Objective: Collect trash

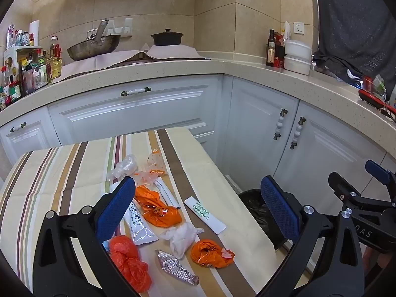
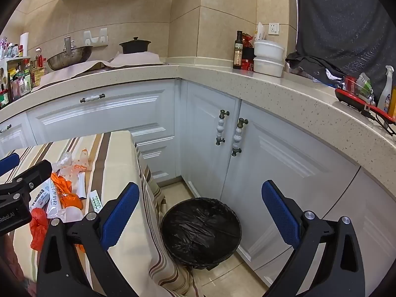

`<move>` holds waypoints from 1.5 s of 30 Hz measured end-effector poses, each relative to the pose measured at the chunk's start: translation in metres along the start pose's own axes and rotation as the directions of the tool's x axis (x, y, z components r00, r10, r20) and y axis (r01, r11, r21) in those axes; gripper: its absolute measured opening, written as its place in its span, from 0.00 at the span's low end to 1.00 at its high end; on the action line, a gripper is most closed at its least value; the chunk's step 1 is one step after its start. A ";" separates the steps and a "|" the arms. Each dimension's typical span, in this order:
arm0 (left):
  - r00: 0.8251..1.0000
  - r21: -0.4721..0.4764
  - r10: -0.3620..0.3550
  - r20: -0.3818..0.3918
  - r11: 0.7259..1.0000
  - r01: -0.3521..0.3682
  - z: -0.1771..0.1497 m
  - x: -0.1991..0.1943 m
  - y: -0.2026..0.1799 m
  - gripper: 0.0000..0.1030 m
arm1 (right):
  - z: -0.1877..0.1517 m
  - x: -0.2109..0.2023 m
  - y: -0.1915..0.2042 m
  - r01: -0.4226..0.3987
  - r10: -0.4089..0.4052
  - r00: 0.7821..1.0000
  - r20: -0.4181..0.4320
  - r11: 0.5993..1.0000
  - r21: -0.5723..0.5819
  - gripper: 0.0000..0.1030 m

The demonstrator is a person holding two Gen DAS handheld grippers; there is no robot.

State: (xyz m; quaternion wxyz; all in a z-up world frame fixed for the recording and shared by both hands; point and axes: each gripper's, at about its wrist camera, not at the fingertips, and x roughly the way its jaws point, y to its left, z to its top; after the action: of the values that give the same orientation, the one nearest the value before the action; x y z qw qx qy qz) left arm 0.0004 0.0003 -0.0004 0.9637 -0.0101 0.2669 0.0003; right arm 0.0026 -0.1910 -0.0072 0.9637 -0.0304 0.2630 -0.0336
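Note:
Several pieces of trash lie on the striped tablecloth: two orange wrappers, a red plastic bag, a crumpled white tissue, a silver foil piece, a white sachet, a white strip with green print and clear wrappers. My left gripper is open and empty above them. My right gripper is open and empty above the black-lined trash bin on the floor beside the table.
White cabinets with handles stand behind the bin. The L-shaped counter carries a wok, a black pot, bottles and white containers. The table edge hangs close to the bin's left. The right gripper's body shows in the left wrist view.

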 end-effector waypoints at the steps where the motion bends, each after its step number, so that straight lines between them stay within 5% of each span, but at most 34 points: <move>1: 1.000 0.000 0.001 0.003 1.000 -0.001 0.000 0.000 0.000 0.96 | 0.000 0.000 0.000 0.000 0.000 1.000 0.000 1.000 0.000 0.94; 45: 1.000 -0.002 0.013 -0.014 1.000 -0.013 -0.003 0.002 0.012 0.96 | 0.006 -0.002 0.004 -0.003 0.003 1.000 0.002 1.000 -0.001 0.94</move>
State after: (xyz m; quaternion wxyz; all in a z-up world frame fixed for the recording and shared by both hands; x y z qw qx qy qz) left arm 0.0004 0.0123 -0.0041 0.9617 -0.0093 0.2738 0.0069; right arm 0.0040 -0.1864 -0.0008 0.9640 -0.0307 0.2621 -0.0318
